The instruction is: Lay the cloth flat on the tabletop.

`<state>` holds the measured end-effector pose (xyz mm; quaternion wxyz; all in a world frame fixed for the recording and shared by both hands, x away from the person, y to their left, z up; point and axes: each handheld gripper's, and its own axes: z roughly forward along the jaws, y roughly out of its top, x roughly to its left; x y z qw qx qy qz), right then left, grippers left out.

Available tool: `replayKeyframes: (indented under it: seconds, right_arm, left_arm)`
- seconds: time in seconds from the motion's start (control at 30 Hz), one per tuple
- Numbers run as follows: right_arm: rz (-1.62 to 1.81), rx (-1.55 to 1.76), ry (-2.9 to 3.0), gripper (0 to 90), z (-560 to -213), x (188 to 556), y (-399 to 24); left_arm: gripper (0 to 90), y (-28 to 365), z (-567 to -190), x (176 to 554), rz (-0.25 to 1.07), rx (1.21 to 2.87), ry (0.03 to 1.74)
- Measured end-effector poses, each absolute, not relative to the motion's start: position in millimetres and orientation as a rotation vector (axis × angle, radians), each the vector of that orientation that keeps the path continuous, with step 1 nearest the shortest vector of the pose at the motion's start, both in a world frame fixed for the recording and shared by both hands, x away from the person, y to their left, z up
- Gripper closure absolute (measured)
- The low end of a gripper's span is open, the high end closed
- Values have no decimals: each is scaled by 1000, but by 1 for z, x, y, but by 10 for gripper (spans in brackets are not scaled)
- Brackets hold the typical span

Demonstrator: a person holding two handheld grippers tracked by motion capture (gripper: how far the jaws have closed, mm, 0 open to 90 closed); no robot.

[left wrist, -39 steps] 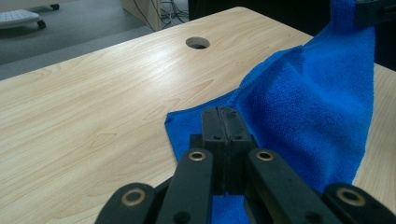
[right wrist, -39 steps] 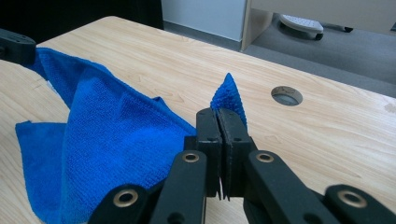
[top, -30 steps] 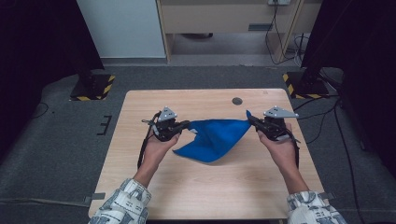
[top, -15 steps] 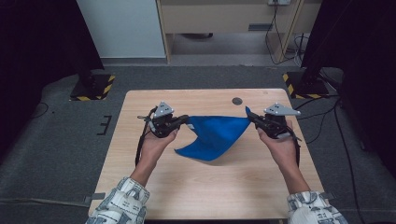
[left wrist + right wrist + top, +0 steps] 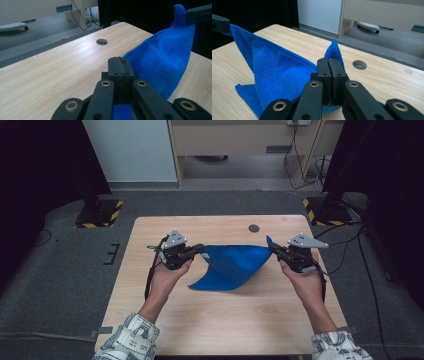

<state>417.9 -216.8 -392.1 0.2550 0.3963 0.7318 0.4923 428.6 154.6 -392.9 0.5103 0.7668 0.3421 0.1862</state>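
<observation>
From above I see the left gripper (image 5: 199,251) and right gripper (image 5: 274,251) each clamped on a corner of the blue cloth (image 5: 231,266), stretched over the table (image 5: 165,227). My gripper views add its fuzzy terry weave, the pale wood grain and a round hole (image 5: 101,41).

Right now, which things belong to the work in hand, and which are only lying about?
In the work:
- blue cloth
- left gripper, fingers shut on one corner
- right gripper, fingers shut on another corner

Lying about:
- table, with its round hole
</observation>
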Motion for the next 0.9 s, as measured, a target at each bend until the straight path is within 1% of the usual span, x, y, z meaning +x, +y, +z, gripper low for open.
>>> replayKeyframes:
  seconds: [0.43,0.67,0.9]
  right_arm:
    - [1360,1046,1962,885,-381,399,-222]
    - [1354,1053,1958,885,-379,399,-223]
    - [1388,1024,1934,885,-369,383,-224]
  left_arm:
    - [900,150,-384,416,438,1820,808]
    - [900,154,-381,414,426,1813,803]
    - [900,161,-364,391,452,1798,767]
